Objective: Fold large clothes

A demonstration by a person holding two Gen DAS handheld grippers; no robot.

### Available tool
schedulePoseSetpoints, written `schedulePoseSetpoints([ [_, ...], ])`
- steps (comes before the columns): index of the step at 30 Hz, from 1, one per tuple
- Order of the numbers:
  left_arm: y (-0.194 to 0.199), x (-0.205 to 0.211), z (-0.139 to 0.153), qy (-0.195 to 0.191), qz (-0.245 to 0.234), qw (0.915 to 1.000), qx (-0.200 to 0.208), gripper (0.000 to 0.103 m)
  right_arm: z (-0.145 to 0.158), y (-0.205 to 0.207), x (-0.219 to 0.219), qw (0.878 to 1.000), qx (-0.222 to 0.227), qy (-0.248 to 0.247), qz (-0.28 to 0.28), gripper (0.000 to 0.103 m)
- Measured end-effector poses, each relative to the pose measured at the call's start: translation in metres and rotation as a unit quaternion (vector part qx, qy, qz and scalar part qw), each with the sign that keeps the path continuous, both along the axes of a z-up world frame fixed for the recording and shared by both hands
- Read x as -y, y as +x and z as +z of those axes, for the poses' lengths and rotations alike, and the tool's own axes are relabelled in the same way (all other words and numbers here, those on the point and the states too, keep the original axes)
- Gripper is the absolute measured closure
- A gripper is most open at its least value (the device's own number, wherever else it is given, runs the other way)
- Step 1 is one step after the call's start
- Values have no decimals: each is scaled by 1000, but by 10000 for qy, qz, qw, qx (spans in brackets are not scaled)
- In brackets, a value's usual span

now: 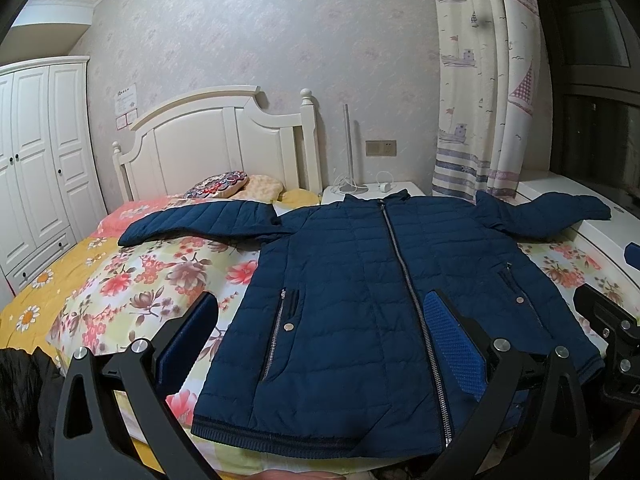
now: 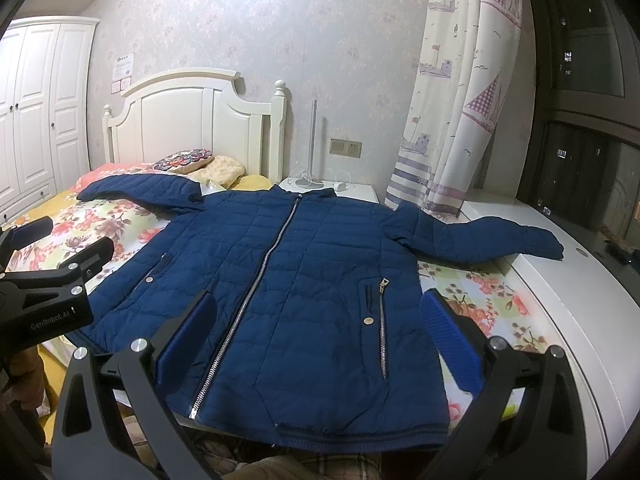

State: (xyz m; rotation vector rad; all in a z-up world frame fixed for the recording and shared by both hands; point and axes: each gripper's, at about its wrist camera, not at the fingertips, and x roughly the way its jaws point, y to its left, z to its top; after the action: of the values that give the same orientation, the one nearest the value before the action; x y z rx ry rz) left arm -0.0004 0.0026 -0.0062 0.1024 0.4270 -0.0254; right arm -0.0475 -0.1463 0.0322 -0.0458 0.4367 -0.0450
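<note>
Filling the middle of both frames, spread flat and zipped on a floral bedspread (image 1: 132, 280): navy quilted jacket (image 1: 360, 280), sleeves stretched to either side. Right cuff draped onto a white ledge (image 2: 560, 300) at right; left sleeve partly covering pillows (image 2: 192, 162) near the headboard (image 2: 192, 120). Hem partly masked by gripper arms at bottom. Left gripper (image 1: 324, 344) jaws wide, clasping nothing, over the lower jacket. Right gripper (image 2: 320, 344) likewise wide, nothing between. Dark bundle at lower left of left view, unclear.
</note>
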Motion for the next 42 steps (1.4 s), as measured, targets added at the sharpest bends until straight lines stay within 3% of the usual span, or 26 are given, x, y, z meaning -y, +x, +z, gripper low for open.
schedulePoseSetpoints([
  [27, 0, -3, -2, -3, 2, 10000, -16, 4, -4, 0, -2, 10000, -37, 49, -8, 2],
  [42, 14, -9, -25, 40, 39, 9995, -325, 4, -15, 15, 2, 9993, -299, 242, -5, 2],
])
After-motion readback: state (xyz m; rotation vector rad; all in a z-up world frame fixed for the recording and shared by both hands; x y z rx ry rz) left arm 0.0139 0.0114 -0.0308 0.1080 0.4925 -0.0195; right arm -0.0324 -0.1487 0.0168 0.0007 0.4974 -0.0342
